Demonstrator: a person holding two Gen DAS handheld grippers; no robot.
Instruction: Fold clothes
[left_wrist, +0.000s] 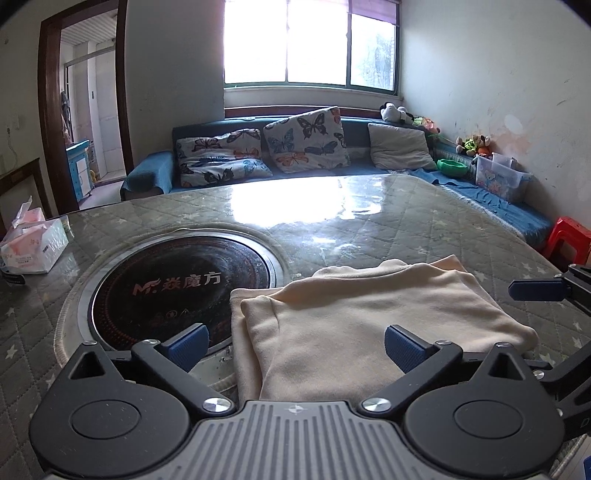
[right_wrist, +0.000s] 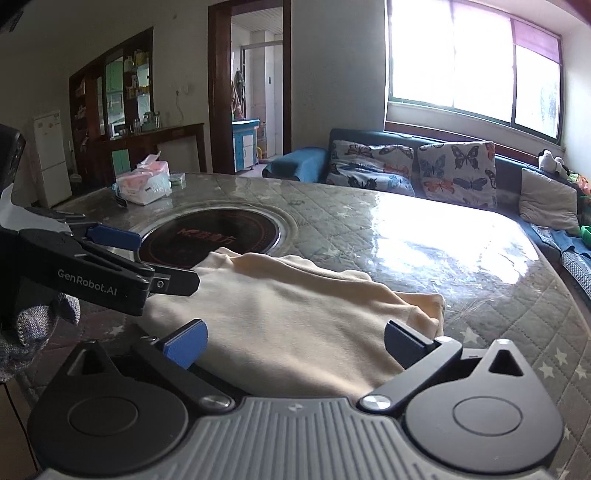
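**Cream garment folded on the tabletop; both grippers open and empty above its near edge.**

The cream garment (left_wrist: 373, 321) lay in a folded stack at the near edge of the quilted tabletop (left_wrist: 369, 221), its left side overlapping the rim of the round inset cooktop (left_wrist: 177, 284). The left gripper (left_wrist: 295, 347) and right gripper (right_wrist: 295, 345) each stood with fingers spread wide, gripping nothing, over the cloth's near edge. The fabric looked soft, light and limp, probably fleece-like; it would likely sag and drag across the glossy table cover rather than hold shape. A doubled edge or corner appeared the soundest place to pinch, taking all layers together. How many layers lay in the stack could not be told. A tissue box (left_wrist: 33, 240) sat at the tabletop's far left edge.
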